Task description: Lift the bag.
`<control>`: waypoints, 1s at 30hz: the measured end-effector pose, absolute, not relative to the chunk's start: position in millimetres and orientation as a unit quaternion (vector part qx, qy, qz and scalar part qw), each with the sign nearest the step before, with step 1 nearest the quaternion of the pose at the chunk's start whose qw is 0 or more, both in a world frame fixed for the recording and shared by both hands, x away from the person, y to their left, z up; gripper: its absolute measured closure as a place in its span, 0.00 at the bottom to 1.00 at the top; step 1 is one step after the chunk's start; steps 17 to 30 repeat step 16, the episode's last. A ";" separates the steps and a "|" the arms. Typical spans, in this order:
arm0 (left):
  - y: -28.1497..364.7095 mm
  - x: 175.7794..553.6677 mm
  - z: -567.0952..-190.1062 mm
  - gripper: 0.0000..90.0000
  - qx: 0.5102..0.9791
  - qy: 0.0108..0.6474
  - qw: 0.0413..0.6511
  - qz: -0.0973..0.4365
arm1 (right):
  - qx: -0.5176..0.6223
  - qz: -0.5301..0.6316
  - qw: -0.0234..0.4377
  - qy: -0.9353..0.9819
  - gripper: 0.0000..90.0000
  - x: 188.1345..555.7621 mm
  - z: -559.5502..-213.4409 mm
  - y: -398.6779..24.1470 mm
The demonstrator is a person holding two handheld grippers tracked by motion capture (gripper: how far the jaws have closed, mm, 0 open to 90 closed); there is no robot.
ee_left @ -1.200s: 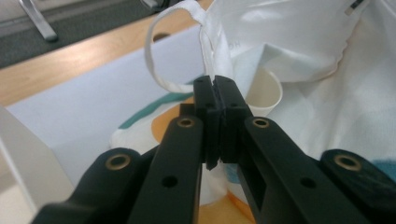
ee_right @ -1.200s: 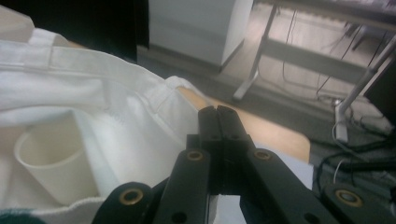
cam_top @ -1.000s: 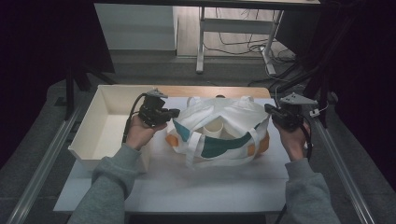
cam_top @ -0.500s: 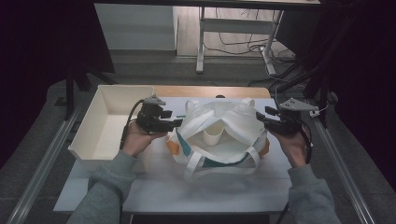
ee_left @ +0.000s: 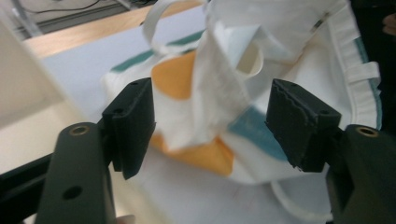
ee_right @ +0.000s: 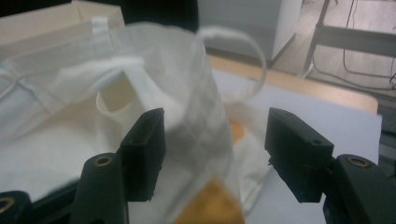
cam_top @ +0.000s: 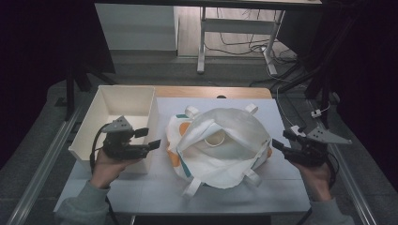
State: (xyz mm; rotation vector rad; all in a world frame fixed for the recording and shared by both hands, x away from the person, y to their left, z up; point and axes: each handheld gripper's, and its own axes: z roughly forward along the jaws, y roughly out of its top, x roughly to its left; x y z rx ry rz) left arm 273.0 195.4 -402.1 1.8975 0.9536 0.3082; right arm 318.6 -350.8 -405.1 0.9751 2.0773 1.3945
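My left hand (cam_top: 105,164) holds the left gripper (cam_top: 149,138) over the near-left part of the table (cam_top: 155,194), level, pointing toward the bag; its jaws have just been opening and now stand apart with nothing pressed between them. In the left gripper view the left gripper (ee_left: 210,126) frames a fold of the bag (ee_left: 219,88) ahead of the pads, cloth not touched by either pad. My right hand (cam_top: 317,180) holds the right gripper (cam_top: 281,140) at the table's right edge, level, pointing inward at the bag; its jaws have likewise just been opening and are released. In the right gripper view the right gripper (ee_right: 212,149) looks on an upright flap of white cloth that stands between the jaws, clear of the pads as far as I can tell. The bag (cam_top: 220,145), white with orange and teal patches, lies at the middle of the table, mouth open upward, its strap loops (cam_top: 192,187) sticking out at near and far sides. A pale cup rim (cam_top: 215,139) shows inside the mouth. A cream open box (cam_top: 124,105) sits at the far-left corner, just beside the bag.
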 end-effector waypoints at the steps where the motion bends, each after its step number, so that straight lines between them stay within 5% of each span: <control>1: 199.3 268.6 -405.4 0.34 0.776 0.394 0.476 0.126 | 0.352 0.502 0.225 0.757 0.42 314.8 -409.9 -352.1; 10: 221.3 245.6 -438.7 0.27 0.774 0.425 0.453 0.119 | 0.348 0.479 0.212 0.777 0.40 300.0 -444.3 -357.4; 30: 224.4 246.2 -444.3 0.25 0.773 0.428 0.454 0.116 | 0.340 0.468 0.222 0.785 0.40 302.5 -446.9 -350.8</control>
